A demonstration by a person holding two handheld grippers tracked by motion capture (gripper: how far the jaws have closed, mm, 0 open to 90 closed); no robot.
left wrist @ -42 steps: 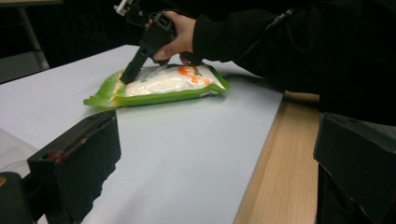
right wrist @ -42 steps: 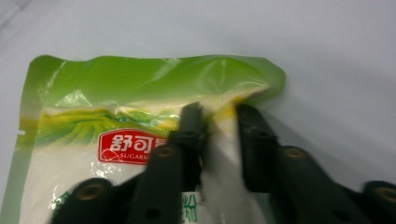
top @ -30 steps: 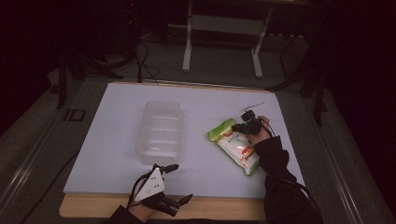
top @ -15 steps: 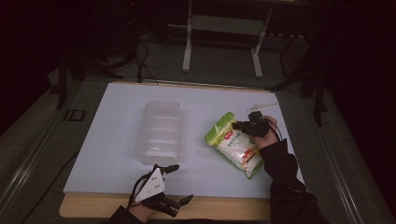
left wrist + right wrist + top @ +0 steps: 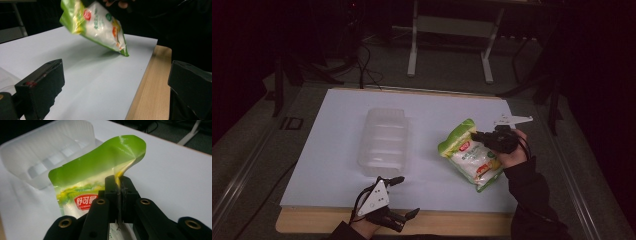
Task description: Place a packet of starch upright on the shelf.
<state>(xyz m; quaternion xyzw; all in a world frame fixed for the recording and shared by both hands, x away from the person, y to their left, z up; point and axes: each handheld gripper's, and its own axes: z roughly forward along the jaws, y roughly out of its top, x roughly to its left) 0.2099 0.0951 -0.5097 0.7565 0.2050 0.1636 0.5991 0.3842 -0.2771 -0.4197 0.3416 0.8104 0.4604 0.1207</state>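
clamping the snack bag (image 5: 469,152), right gripper (image 5: 477,136) has lifted it higher; left gripper (image 5: 404,196) gapes.

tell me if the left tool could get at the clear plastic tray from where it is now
Probably yes: the left tool sits open just in front of the clear plastic tray, with only bare white mat between them.

Dim lab or workshop: white sheet (image 5: 427,107) over a wooden table (image 5: 447,224), floor cables (image 5: 362,65), metal stand legs (image 5: 449,50) behind.
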